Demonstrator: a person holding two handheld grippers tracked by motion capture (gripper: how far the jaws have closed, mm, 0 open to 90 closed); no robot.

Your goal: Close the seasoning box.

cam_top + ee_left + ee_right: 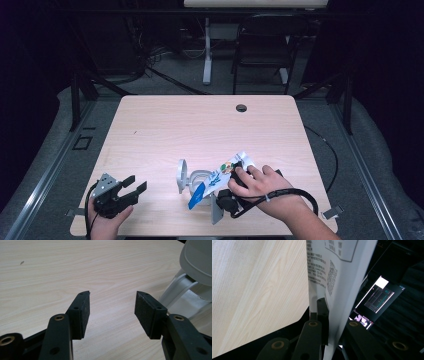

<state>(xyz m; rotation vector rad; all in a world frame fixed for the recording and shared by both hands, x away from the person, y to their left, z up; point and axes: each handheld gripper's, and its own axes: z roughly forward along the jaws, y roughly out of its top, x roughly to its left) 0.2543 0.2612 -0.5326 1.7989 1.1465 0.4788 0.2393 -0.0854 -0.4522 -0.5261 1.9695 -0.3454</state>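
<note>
Right gripper view: right tool (329, 322) clamped on printed snack pouch (337, 277), held over grey stand (192, 182) near bench (200, 125) front edge; left tool (111, 312) open, empty; better lowered slowly, pouch kept pinched flat.

Right gripper (239, 176) holds a packet (220, 179); left gripper (135, 188) gapes.

Pale matt wood-grain desk (165, 125); glossy printed plastic pouch (220, 179); smooth grey plastic stand (192, 181); left tool (112, 307) pads rough, matt black.
</note>
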